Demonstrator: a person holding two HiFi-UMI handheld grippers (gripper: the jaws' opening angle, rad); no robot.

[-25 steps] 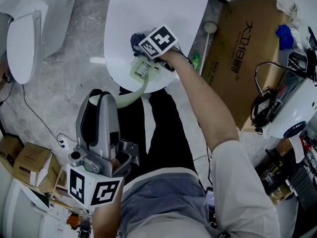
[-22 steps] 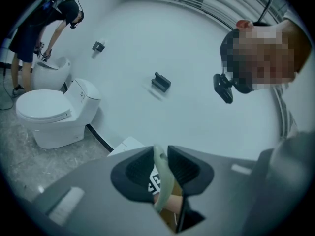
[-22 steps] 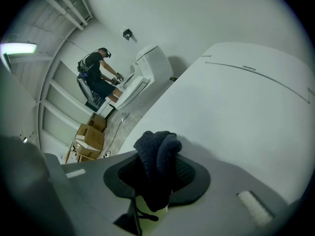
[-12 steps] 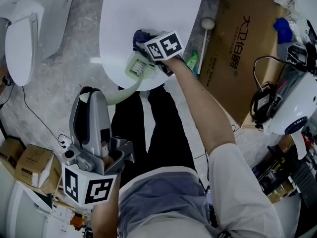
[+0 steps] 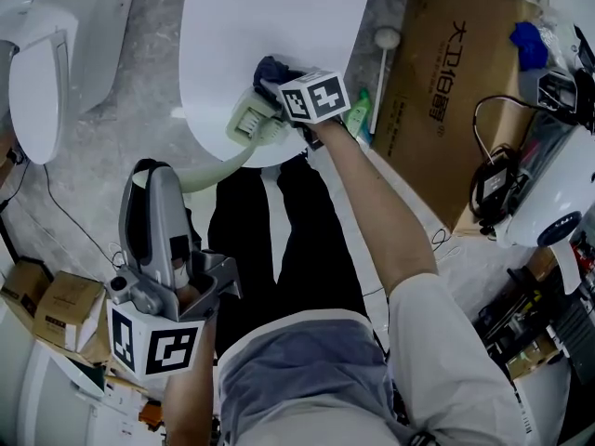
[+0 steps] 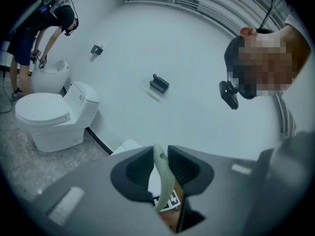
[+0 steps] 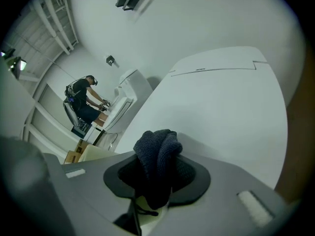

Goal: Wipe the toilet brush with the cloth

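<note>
Currently one pale green plastic toilet brush [image 5: 244,124], handle clamped in left gripper [image 6: 160,155], one dark blue knitted cloth [image 7: 156,154] pinched in right gripper [image 7: 156,177], touching brush head.

Only readable print: cardboard box [image 5: 446,110] at the right, large dark Chinese characters on its top face, read 大卫伯爵, running sideways in the head view. Far cube [image 5: 314,96] and near-left cube [image 5: 153,347] carry black-and-white square code patterns, no letters or digits. A corner of such a pattern also shows low in the left gripper view. White appliance [image 5: 558,184] at the right edge has a small dark mark, too small to read.
</note>
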